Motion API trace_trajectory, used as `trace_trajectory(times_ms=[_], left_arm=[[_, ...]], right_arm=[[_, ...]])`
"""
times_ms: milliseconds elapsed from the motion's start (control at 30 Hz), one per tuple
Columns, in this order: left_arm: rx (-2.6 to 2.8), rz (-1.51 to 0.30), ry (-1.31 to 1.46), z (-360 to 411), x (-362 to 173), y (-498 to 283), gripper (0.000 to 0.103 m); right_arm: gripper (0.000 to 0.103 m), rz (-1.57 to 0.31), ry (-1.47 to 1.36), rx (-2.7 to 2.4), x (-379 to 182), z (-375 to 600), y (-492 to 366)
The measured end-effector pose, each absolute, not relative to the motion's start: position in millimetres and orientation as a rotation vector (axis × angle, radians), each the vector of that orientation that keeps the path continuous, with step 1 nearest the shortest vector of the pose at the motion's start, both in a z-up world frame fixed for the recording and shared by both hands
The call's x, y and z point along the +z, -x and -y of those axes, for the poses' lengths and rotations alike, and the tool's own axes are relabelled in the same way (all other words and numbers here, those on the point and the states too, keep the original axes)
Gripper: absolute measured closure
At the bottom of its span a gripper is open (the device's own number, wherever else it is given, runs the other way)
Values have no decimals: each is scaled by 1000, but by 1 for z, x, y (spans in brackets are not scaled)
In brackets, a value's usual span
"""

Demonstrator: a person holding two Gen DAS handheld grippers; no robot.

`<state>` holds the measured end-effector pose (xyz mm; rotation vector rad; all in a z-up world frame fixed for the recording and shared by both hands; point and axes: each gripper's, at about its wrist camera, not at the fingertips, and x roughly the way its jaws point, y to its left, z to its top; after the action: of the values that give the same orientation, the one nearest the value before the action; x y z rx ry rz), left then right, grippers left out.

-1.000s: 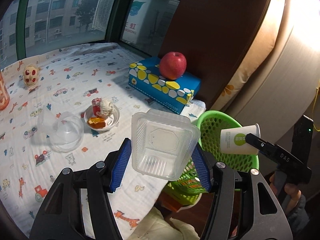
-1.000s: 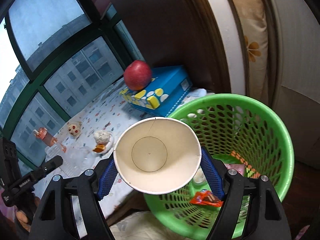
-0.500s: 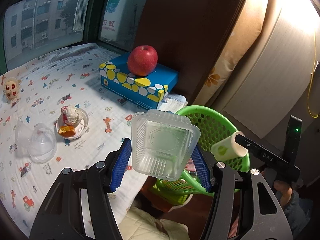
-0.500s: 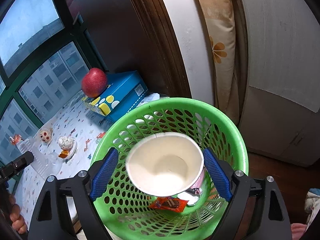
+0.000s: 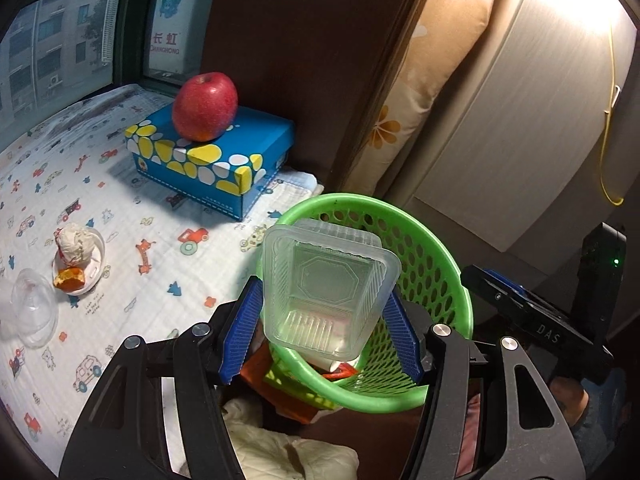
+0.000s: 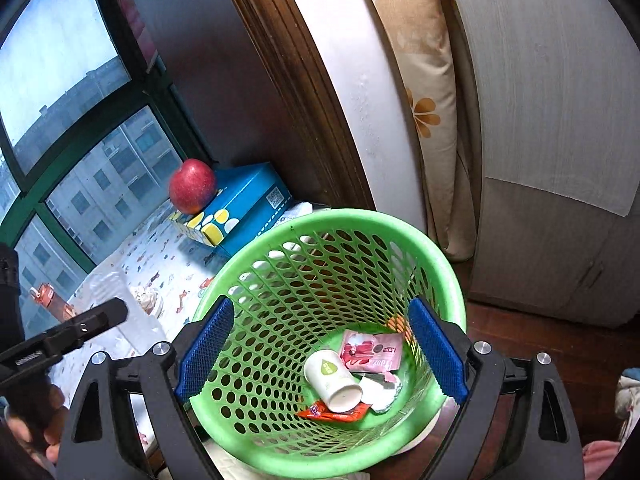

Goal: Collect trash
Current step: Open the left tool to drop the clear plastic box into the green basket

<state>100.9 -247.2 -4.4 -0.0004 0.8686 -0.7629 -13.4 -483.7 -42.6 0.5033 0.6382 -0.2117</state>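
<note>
Left gripper (image 5: 320,324): blue pads pinching a clear plastic container (image 5: 326,290) by its two side walls; the container's open mouth faces the camera, and it is held over the rim of the green basket (image 5: 448,268). Right gripper (image 6: 320,354): jaws spread wide with nothing between them, having just been opening; it hangs above the basket's mouth. A paper cup (image 6: 332,378) lies on its side at the bottom of the basket; beside it are a pink wrapper (image 6: 370,350), an orange wrapper (image 6: 332,412) and a crumpled silver scrap (image 6: 380,392). The basket stands just beside the edge of a surface covered by a printed cloth (image 5: 132,208). On the cloth: a blue box (image 5: 212,160) with a red apple (image 5: 205,106) on top; a small dish (image 5: 86,258) holding food scraps; a clear domed lid (image 5: 34,312) near the dish. A person's hand (image 6: 48,424) shows at the lower left of the right wrist view, holding the other gripper's handle.
</note>
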Motion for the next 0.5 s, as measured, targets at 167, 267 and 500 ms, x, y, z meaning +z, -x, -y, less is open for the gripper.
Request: trace_trajectory(times_ms=[167,267,500], left_arm=[[-797,-900,-27,272,-12,-97,44],[-812,-919,-46,285,-18,-95,43],[-844,-965,-59,305,-31,-90,42]], right_arm=[[17,-612,-521,-223,-38,490,24],[17,-600,-534,-232,-37,496,30],[17,-590,-561,-243,-39,504,39]])
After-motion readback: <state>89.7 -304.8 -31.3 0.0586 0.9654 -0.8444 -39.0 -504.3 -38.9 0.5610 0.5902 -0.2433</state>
